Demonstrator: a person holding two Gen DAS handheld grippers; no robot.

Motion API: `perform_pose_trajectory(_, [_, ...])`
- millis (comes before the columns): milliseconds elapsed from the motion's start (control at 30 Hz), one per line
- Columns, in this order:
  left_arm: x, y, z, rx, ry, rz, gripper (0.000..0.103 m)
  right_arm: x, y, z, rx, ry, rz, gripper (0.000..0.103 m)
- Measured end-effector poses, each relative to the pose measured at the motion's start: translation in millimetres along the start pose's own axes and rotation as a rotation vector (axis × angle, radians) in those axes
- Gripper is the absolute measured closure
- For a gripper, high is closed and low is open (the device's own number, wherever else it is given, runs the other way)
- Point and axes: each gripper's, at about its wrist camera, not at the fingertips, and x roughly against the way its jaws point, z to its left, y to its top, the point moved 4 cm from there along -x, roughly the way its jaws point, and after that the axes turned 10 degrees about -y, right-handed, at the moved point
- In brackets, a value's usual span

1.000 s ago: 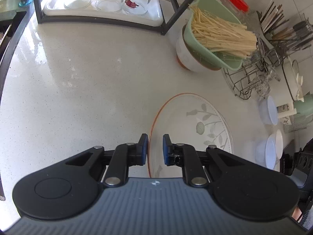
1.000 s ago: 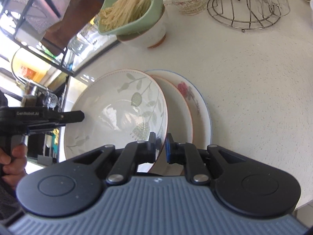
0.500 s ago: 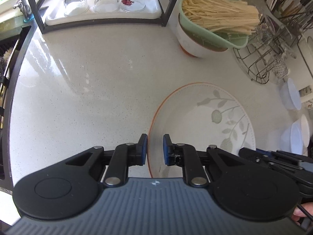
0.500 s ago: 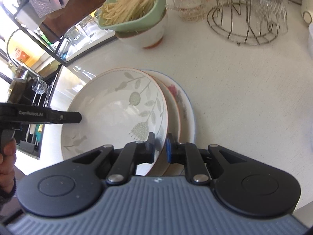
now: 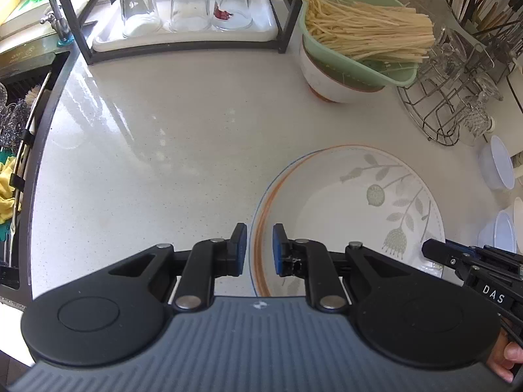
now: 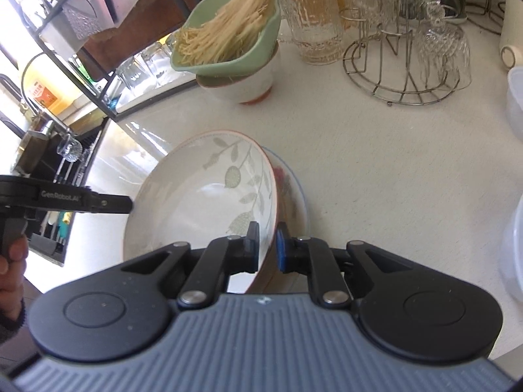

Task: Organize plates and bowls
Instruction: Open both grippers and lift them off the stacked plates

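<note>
The right gripper point(image 6: 267, 245) is clamped on the near rim of the leaf plate point(image 6: 209, 205), one pad inside the rim and one outside, and holds it tilted with its far edge raised. The left gripper point(image 5: 256, 249) straddles the plate's left rim point(image 5: 356, 215) with its blue pads on either side; a gap shows between pads and rim, so the jaws stand apart and do not grip. Under the leaf plate lies a flower plate point(image 6: 292, 192) with a blue edge, flat on the white counter point(image 5: 157, 137); only its right side shows past the tilted plate. Behind them stands a white bowl point(image 6: 243, 86) with a green colander point(image 6: 228, 45) of pale noodles point(image 5: 366, 29) nested in it. To the right of that is a wire rack point(image 6: 395, 68) with upturned glasses, and clear lidded tubs point(image 5: 497, 166) sit near the counter's right edge. At the back left, three upturned glasses point(image 5: 188, 3) rest on a white tray point(image 5: 183, 37) in a dark frame, with the sink point(image 5: 19, 104) beyond the counter's left edge.
</note>
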Motion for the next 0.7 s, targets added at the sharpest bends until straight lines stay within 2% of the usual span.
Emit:
perform_pose_trajectory(233, [7,-1,1,0.026,-0.013,-0.037,0.085,12,3,-10,0.021,-0.009,-0.054,0.090])
perform_pose_trajectory(500, [27,4,-36,0.021,-0.065,-0.121,0.085,37,17,-15,0.080,0.004,-0.139,0.090])
perform_pose_trajectory(700, [30,1,-64,-0.002,-0.084,-0.145,0.085,59,22,-26,0.089,-0.039,-0.212,0.090])
